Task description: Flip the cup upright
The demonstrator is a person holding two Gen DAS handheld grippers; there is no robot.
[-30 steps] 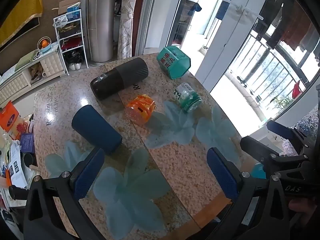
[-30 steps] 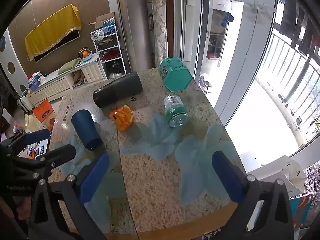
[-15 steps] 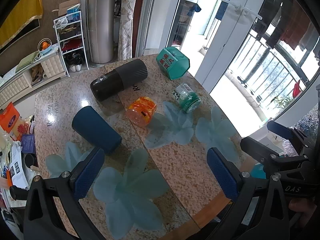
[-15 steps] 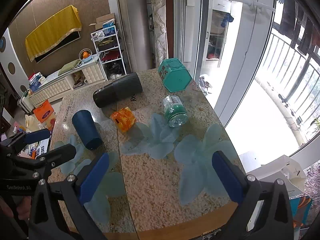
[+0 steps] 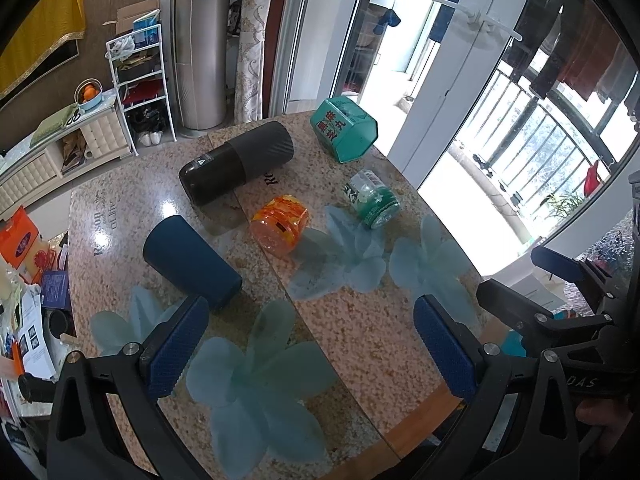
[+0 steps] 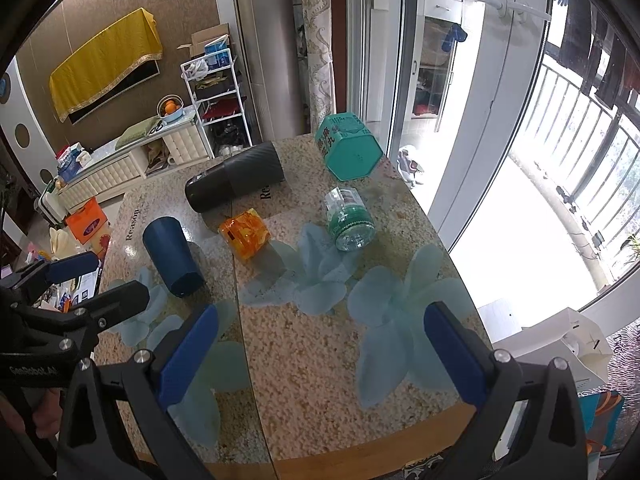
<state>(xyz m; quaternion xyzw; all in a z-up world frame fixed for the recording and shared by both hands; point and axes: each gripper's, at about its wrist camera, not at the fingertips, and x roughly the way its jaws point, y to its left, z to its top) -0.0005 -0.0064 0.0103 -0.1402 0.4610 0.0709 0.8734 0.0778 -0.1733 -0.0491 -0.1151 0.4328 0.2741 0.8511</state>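
The cup (image 5: 191, 262) lies on its side on the table (image 5: 360, 340), toward the left, its wider end toward the far-left corner and its narrower base nearest the left gripper (image 5: 308, 346); in the right view its dark base end faces the camera (image 6: 171, 255). Both tongs are spread wide and hold nothing: the left gripper hangs above the near edge with its left pad (image 5: 174, 346) just short of the cup's near end, and the right gripper (image 6: 322, 354) hovers over the middle of the near edge, well apart from the cup. The step in hand looks like the approach, so the flip is not yet begun. The left gripper seems the better placed. A sound way would be to turn it so the pads straddle the cup across its width near the middle, come down low enough to bite the round sides squarely, close firmly, lift a little clear of the stone and swing the open end up before setting it down. The smooth taper may slip or roll away under a lopsided grip. The flask (image 5: 236, 168) and orange jar (image 5: 280, 230) lie near, so keep the swing on the near side
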